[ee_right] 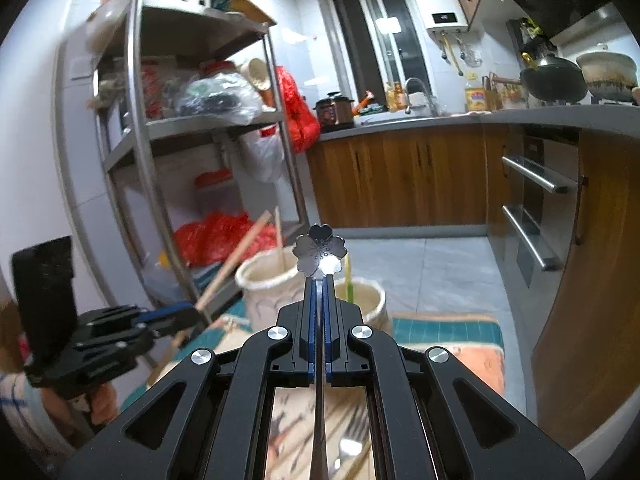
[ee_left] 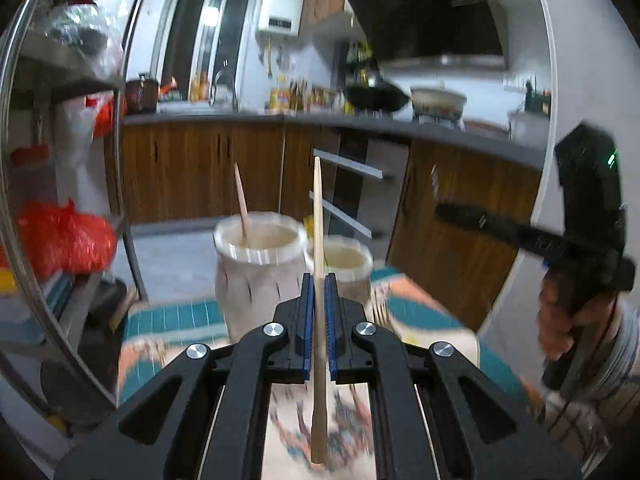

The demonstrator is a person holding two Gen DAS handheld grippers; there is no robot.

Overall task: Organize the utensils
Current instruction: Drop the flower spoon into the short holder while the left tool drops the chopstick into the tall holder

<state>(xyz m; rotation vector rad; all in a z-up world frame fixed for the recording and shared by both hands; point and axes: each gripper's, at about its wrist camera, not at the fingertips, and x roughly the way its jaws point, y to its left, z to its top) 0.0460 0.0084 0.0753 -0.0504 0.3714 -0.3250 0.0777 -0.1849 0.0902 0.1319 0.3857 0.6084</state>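
The left claw (ee_left: 319,280) grips a light, stiff wooden chopstick (ee_left: 318,216) mid-shaft, before the two jars (ee_left: 256,264) on the tabletop. The right claw (ee_right: 319,280) pinches a thin, probably slippery metal utensil (ee_right: 319,250) just below its flower end.

blurred: patterned cloth (ee_left: 180,320) | cut off: spoon (ee_right: 319,254) handle at the bottom edge

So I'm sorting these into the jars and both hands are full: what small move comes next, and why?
Probably carry the left gripper forward and lower its wooden chopstick into the left jar, which already holds a chopstick. The right gripper is shut on a flower-ended metal utensil, which likely belongs in the other jar.
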